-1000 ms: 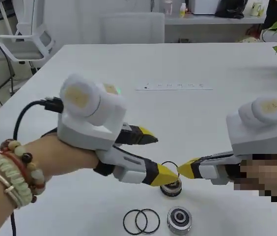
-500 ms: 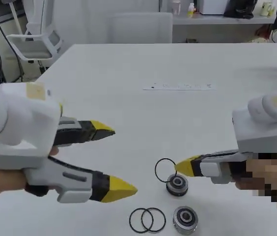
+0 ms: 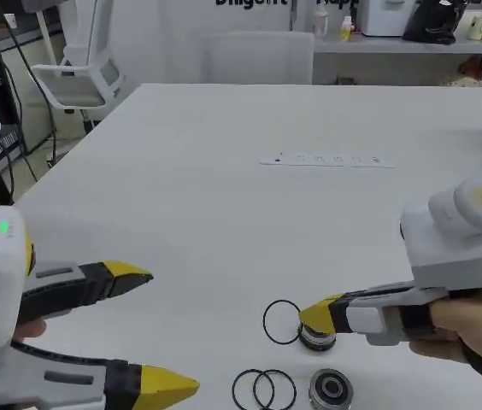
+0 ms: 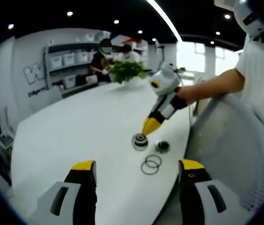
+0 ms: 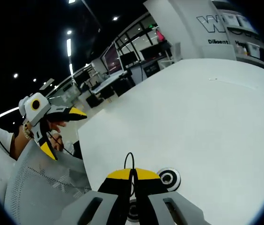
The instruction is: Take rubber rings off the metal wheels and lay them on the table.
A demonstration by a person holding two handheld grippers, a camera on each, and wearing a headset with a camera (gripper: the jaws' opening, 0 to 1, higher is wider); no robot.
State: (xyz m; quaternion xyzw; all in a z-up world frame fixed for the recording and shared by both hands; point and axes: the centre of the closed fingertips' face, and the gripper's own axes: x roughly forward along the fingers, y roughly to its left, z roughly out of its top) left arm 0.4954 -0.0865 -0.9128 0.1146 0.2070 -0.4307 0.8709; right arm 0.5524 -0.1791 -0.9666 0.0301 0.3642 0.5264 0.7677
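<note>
My right gripper [image 3: 308, 318] is shut on the edge of a thin black rubber ring [image 3: 267, 320], which hangs just above the white table [image 3: 224, 188]. Right under its tips stands a metal wheel [image 3: 318, 340]. A second wheel [image 3: 331, 387] and two loose overlapping rings [image 3: 262, 389] lie nearer the front edge. My left gripper [image 3: 160, 333] is open at the lower left, well apart from them. The left gripper view has the open gripper [image 4: 136, 165], both wheels [image 4: 139, 140] and the loose rings [image 4: 150, 164]. The right gripper view has the pinched ring [image 5: 128, 159] and a wheel [image 5: 168, 177].
A flat white strip [image 3: 326, 160] lies mid-table. Office chairs [image 3: 74, 77] stand beyond the far left corner and a shelf with bottles at the back. A potted plant [image 4: 127, 70] sits on the table's far end in the left gripper view.
My left gripper has drawn back to the left and down, away from the wheel, still open. The right gripper keeps hold of the ring beside the wheel. The head camera has shifted.
</note>
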